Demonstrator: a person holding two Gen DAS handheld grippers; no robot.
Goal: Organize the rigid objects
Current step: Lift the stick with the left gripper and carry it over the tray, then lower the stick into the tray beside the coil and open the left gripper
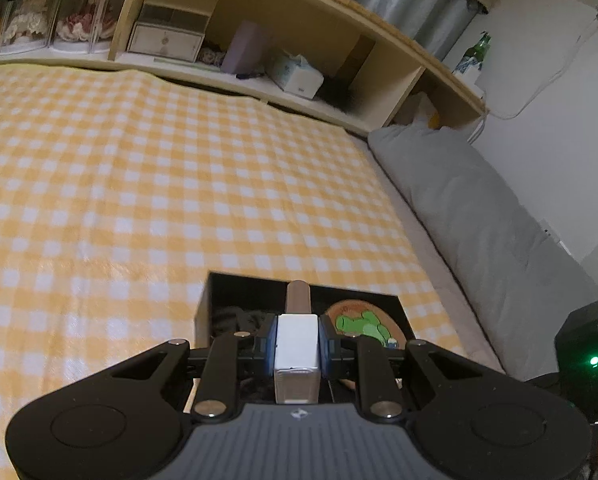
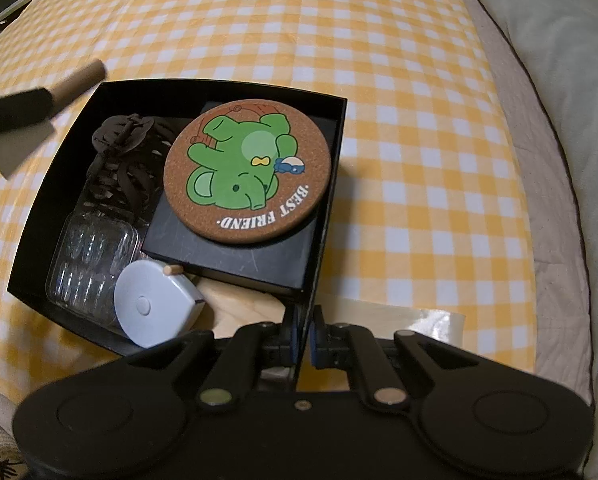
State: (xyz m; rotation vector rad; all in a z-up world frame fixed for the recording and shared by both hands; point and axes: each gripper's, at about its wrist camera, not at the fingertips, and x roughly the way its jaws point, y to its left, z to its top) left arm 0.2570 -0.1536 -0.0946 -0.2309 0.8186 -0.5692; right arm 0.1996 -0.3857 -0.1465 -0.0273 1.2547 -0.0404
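Note:
My left gripper (image 1: 297,336) is shut on a white block with a brown wooden round end (image 1: 298,298), held in the air above the far-left side of the black box (image 1: 203,308). From the right wrist view, the left gripper (image 2: 11,114) and that same object (image 2: 79,78) hover at the box's left corner. My right gripper (image 2: 303,344) is shut on the near right wall of the black box (image 2: 219,82). Inside lie a cork coaster with a green elephant (image 2: 247,172), a smaller black box (image 2: 235,256), a brown hair clip (image 2: 123,152), a clear plastic case (image 2: 91,256) and a white tape measure (image 2: 151,304).
The box rests on a yellow checked blanket (image 1: 139,180) over a bed. A grey pillow (image 1: 479,208) lies along the right side. A wooden shelf (image 1: 299,52) with boxes and tissues runs behind the bed. A clear plastic strip (image 2: 419,324) lies by the box.

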